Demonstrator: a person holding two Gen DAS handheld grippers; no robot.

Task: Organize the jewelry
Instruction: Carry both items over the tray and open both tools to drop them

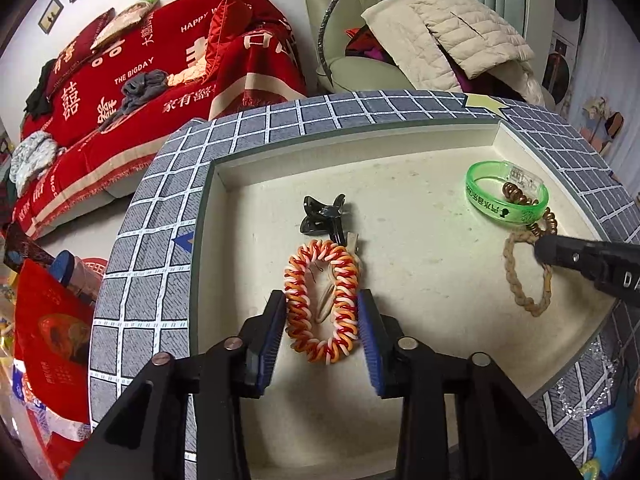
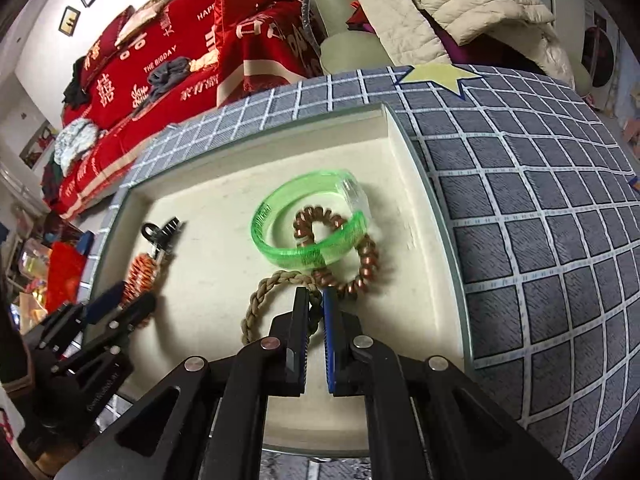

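Bangle [image 2: 308, 220] overlaps coil tie [image 2: 352, 260] beside R gripper [image 2: 316, 300].

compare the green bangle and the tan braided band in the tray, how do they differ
The green bangle is smooth, see-through and rigid with printed characters; the tan braided band is opaque twisted cord. The bangle lies free, resting across a brown coil tie; the braided band is pinched in the right tool. The bangle's wall is broad and flat, the band's a thin rope. Both are closed loops lying in the white tray.
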